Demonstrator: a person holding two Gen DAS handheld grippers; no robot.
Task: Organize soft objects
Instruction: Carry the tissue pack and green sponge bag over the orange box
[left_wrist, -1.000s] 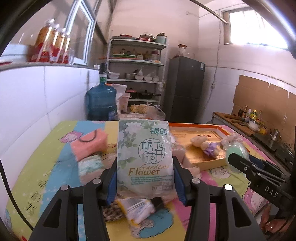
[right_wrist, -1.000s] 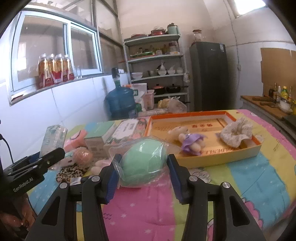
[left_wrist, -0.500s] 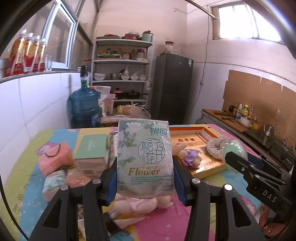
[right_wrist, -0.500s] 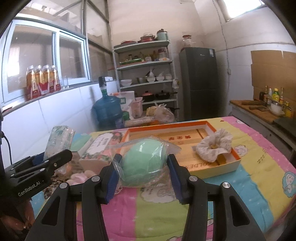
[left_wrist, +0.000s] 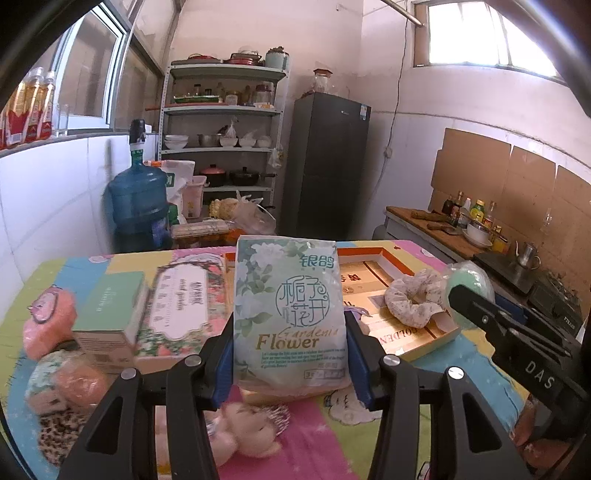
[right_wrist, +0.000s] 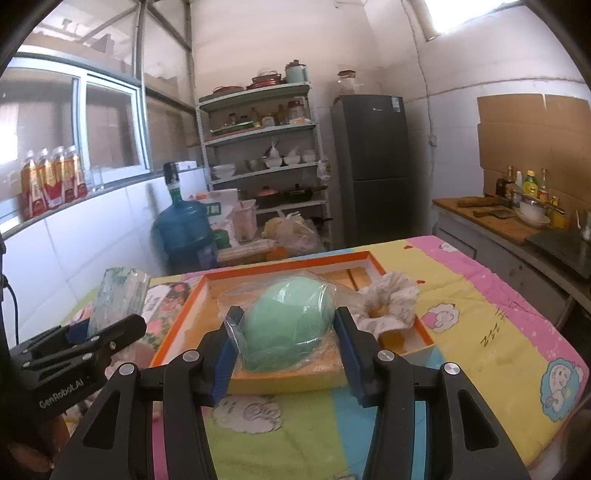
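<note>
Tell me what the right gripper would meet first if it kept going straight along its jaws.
Probably the orange-rimmed tray: the right gripper, shut on the bagged green sponge, points over the tray's near edge toward its floor, with the cream scrunchie just right of that line. Depth is unclear.

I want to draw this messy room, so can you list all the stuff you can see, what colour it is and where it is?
Tissue pack: 1, pale blue-green, held in the left jaws.
Bagged sponge ball: 1, mint green, held in the right jaws over the tray.
Tray: 1, orange rim, on the table.
Scrunchie: 1, cream, at the tray's right edge.
Boxes: 2, green and floral, left of the tray.
Soft toys: several, pink, at the table's left.
Tablecloth: 1, pink, yellow, blue.
Water jug: 1, blue, behind the table.
Shelf rack: 1, pale, holding dishes.
Fridge: 1, dark grey, beside the shelf.
Left gripper: 1, black and blue.
Right gripper: 1, black and blue.
</note>
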